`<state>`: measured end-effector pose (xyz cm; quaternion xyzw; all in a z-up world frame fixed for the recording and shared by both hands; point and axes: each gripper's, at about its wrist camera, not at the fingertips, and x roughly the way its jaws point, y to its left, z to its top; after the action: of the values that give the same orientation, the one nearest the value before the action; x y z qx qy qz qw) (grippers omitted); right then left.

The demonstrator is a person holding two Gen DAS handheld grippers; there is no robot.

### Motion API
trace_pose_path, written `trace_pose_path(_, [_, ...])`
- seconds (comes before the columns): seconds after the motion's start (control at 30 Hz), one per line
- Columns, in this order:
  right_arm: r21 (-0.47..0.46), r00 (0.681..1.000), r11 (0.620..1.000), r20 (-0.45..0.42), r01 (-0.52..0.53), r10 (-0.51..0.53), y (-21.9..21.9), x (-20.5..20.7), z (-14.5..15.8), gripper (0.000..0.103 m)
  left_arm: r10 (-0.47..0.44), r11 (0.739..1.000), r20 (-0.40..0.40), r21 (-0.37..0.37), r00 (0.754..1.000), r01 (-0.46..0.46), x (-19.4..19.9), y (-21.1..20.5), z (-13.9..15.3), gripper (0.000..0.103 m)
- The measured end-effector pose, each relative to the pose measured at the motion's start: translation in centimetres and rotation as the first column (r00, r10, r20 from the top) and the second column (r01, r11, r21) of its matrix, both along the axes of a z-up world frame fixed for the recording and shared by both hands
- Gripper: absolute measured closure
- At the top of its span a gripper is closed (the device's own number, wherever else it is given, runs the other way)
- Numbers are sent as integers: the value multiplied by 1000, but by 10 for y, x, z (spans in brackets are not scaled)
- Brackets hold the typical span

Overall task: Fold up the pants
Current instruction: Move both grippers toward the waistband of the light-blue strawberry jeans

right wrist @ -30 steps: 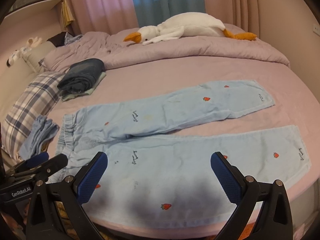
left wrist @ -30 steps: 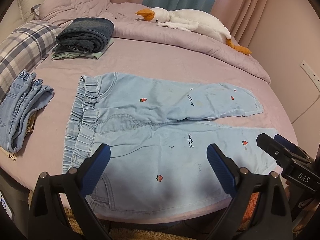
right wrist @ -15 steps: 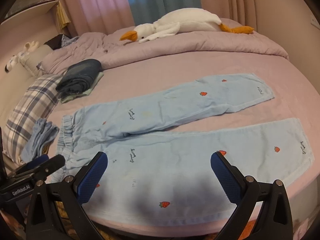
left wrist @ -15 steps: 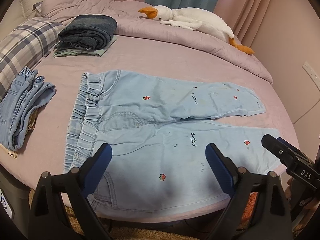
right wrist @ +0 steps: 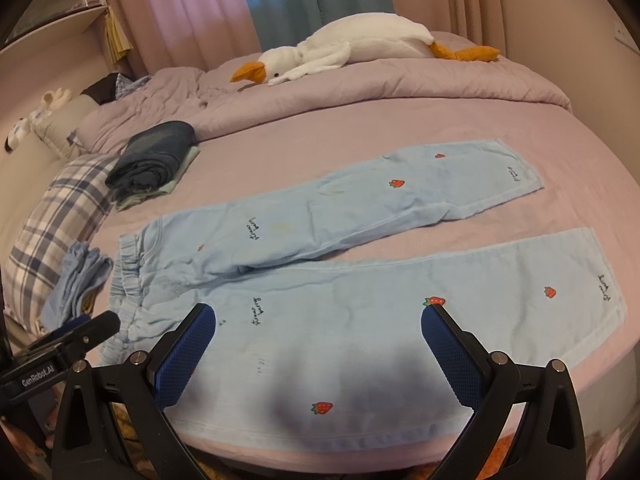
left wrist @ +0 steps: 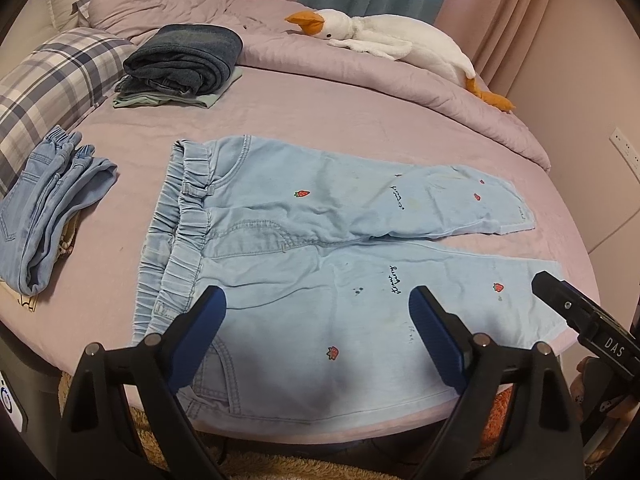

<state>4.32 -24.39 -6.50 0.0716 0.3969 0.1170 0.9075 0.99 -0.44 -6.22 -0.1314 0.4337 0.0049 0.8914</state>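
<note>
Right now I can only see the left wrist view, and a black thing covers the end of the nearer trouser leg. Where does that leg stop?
Observer: That black thing is the right tongs. From the right wrist view, the nearer hem of the pants lies flat on the bed.
Operator: Are those tongs gripping anything?
Observer: No. They stand wide open, with nothing pinched between them.
Operator: Is there anything past the plaid pillow?
Observer: Yes, a small white soft toy lies beyond the plaid pillow, at the far left.
</note>
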Motion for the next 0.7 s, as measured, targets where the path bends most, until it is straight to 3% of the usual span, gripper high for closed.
trace_pose_path(0.7, [3, 1000, 1000, -12, 9, -9, -4, 1, -2, 0, -11, 1000, -15, -2, 1000, 11, 1, -2, -2, 13])
